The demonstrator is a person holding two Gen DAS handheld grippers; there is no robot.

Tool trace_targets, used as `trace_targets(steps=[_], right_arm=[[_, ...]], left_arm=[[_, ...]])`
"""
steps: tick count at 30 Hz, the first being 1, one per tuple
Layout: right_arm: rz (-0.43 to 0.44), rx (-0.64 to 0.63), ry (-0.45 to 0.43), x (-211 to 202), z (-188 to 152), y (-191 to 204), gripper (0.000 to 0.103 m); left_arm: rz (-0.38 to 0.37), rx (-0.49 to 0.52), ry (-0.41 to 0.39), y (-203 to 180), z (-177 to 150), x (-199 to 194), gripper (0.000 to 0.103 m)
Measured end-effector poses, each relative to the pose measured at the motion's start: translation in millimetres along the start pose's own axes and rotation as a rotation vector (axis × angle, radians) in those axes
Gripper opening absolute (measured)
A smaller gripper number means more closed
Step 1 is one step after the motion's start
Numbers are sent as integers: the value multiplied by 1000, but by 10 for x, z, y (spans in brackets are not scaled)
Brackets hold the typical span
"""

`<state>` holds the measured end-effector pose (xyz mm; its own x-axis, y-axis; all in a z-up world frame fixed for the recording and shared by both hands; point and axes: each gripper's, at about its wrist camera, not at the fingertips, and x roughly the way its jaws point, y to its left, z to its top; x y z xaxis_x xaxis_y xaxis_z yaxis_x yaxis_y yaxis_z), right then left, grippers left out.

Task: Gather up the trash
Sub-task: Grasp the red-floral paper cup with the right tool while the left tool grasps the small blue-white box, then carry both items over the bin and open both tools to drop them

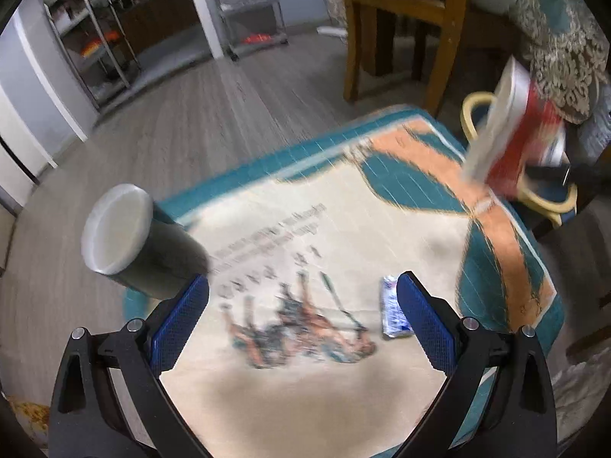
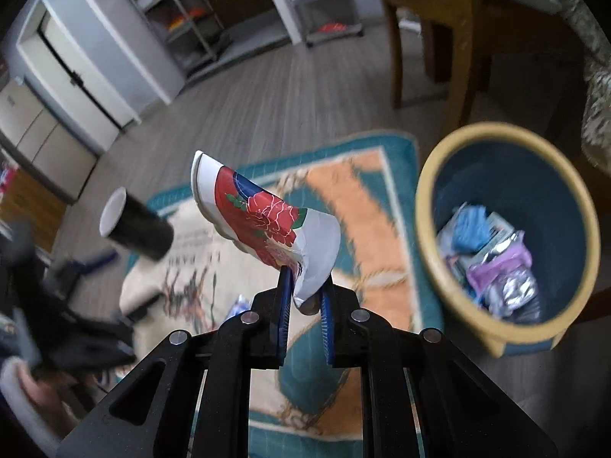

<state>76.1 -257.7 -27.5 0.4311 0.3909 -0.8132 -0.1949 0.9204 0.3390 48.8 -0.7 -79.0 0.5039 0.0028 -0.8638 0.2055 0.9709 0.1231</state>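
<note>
The teal, cream and orange printed floor mat (image 1: pixel 343 229) carries the litter, and its spread on the wood-look floor keeps the remaining pieces within your reach. Off the mat's right edge stands the round blue bin with a yellow rim (image 2: pixel 427 206), mouth up and already holding crumpled wrappers and foil, so it is evidently the drop point.

Near the mat's left edge a dark cylindrical can with a pale flat end (image 1: pixel 133 240) lies on its side, its end facing the left wrist camera; it is not yet collected.

You hold the crushed white paper cup with a red flower print (image 2: pixel 267 217) in the right gripper (image 2: pixel 305 297), whose jaws are nearly pressed together and pinch the cup's crumpled lower edge. The cup hangs clear of the mat, tilted, to the left of the bin's rim and not yet above its mouth; carrying it over the opening appears to be the step in hand.

Your left gripper (image 1: pixel 301 305) stands spread wide and empty above the mat's near part. A small crumpled blue-and-white wrapper (image 1: pixel 393 309) lies flat just beside its right finger, likely your next pick.
</note>
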Motion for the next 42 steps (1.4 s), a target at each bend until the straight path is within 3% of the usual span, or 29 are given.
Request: trace_targets(steps=[5,13,16,18,20,23,30,35,42], right_arm=[[-10,-13,-54,-152,134,-46,15],[-21,-81,-110,-580,343,-249,15],[-16,-14,-142,-703,423,-513,15],[-38,-10,-147,-706,452,-609,15],[-67,-24,-151,-700,466,-667,15],[-97,-27,-170,-757,502,-784,15],[-190,81,-212,-865,565,-1247,15],[-240,134,-152,-693,489,-1546,15],[-284,187,-94,-564,349,-1893,15]], left_arm=[[3,62,60,-288,-49,320,97],[-96,119,148,-600,-119,560,92],[-130,134,210,-642,-164,677,72],[-153,131,260,-654,-181,750,37],[-171,108,264,-642,-149,740,30],[-179,90,230,-654,-65,657,29],[-243,120,65,-1001,323,288,29],[-318,148,-21,-1440,705,183,29],[-393,232,-63,-2155,979,255,29]])
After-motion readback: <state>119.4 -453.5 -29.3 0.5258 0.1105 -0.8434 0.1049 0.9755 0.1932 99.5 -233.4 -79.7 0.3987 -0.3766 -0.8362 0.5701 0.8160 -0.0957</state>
